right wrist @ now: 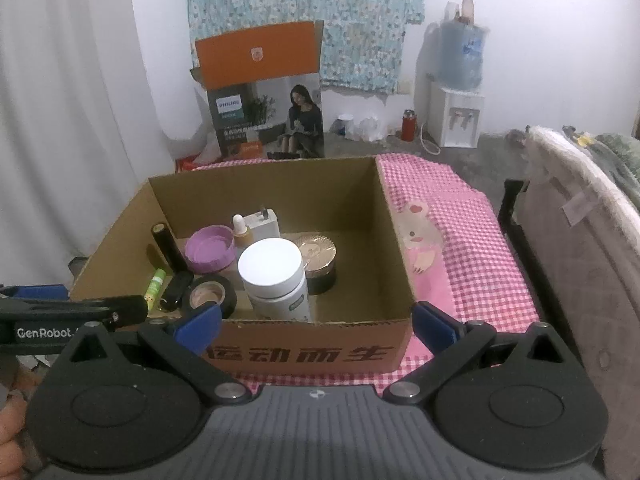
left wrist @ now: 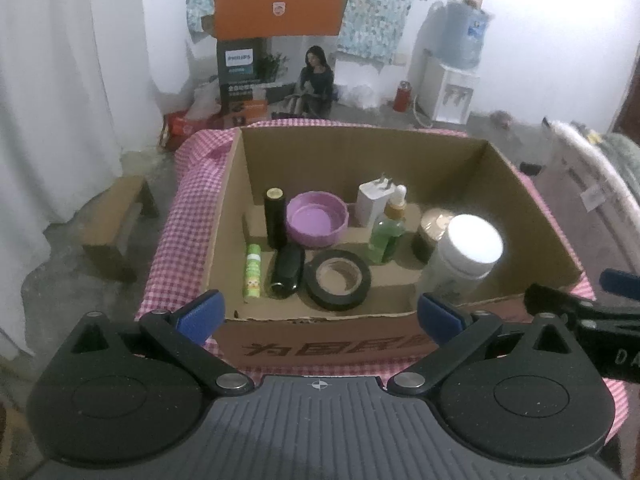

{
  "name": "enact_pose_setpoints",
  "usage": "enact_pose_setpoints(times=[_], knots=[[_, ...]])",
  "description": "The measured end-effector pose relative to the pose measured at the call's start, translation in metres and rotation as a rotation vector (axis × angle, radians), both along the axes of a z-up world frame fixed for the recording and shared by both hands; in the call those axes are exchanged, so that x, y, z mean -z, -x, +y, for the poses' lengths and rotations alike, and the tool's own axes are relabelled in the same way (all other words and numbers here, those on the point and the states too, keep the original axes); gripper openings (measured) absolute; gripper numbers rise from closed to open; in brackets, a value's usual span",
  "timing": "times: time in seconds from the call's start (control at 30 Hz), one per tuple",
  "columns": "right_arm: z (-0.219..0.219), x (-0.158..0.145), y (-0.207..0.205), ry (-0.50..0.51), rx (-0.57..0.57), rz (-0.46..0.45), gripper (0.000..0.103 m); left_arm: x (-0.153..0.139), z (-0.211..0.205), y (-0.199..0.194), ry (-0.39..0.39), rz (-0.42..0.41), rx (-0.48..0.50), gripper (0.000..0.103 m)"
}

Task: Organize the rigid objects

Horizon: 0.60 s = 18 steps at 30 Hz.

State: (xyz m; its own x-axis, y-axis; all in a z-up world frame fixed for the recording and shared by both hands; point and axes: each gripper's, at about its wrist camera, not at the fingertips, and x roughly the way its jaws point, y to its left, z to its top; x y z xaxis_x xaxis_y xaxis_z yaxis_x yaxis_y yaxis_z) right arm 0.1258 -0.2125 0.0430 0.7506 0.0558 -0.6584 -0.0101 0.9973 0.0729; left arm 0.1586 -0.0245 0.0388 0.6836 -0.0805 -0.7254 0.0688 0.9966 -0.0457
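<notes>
Cartoon patch (right wrist: 418,236) on the checked cloth (right wrist: 472,240) shows only in the right wrist view, at 3 o'clock of the cardboard box (right wrist: 304,354). Green tube (left wrist: 252,272) lies inside, long axis 12-to-6. Left gripper (left wrist: 318,316) and right gripper (right wrist: 316,322) gape wide, empty.

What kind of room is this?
Probably a lived-in room at someone's home: a water dispenser stands by the wall, a floral garment hangs up, and a pink checked cloth covers the table.

Jar (left wrist: 460,256) right of tape roll (left wrist: 338,278) inside box (left wrist: 360,160).
</notes>
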Motion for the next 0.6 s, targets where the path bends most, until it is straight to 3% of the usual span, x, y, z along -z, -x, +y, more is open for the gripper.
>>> enact_pose_setpoints(times=[0.6], knots=[[0.005,0.009,-0.013,0.015,-0.009,0.039,0.103,0.004,-0.001,-0.006,-0.037,0.019,0.002,0.103]])
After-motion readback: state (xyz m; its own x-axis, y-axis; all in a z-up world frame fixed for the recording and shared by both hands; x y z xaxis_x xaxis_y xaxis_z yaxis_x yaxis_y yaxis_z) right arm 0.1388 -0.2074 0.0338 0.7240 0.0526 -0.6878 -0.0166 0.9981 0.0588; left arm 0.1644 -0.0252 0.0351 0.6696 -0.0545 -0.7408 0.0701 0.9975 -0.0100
